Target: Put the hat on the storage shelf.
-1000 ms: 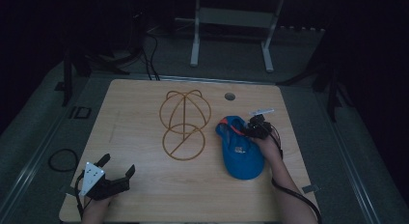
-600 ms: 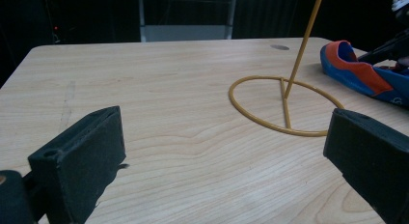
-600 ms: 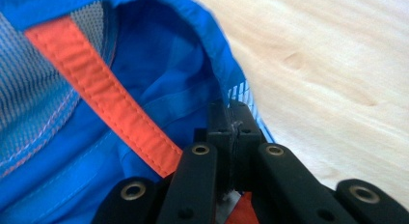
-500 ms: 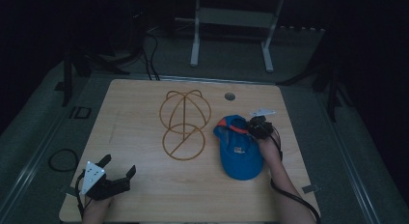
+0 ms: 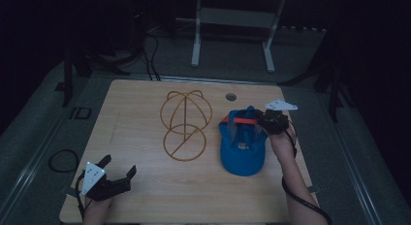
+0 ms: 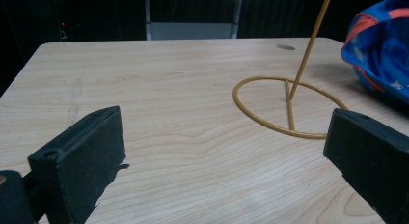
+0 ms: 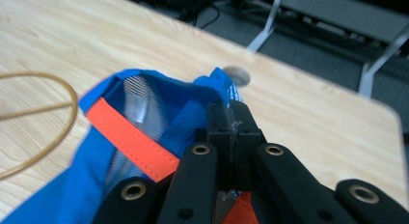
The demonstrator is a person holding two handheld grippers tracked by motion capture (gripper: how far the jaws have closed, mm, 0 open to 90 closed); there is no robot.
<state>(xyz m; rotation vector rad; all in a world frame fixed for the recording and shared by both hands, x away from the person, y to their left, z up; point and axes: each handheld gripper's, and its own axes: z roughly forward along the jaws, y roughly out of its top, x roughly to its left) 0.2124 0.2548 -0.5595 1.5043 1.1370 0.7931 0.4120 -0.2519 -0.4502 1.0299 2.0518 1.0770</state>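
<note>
On the right side of the wooden surface (image 5: 145, 108) lies a blue cap (image 5: 242, 150) with an orange strap, and the right gripper (image 5: 264, 123) has its jaws pinched together on the cap's back edge, lifting that part up; its own view shows the fabric caught between the closed jaws. Beside the cap, at the middle, stands a yellow wire stand (image 5: 185, 123) with a ring base. Near the front left corner the left gripper (image 5: 118, 172) rests with jaws wide apart, holding nothing.
</note>
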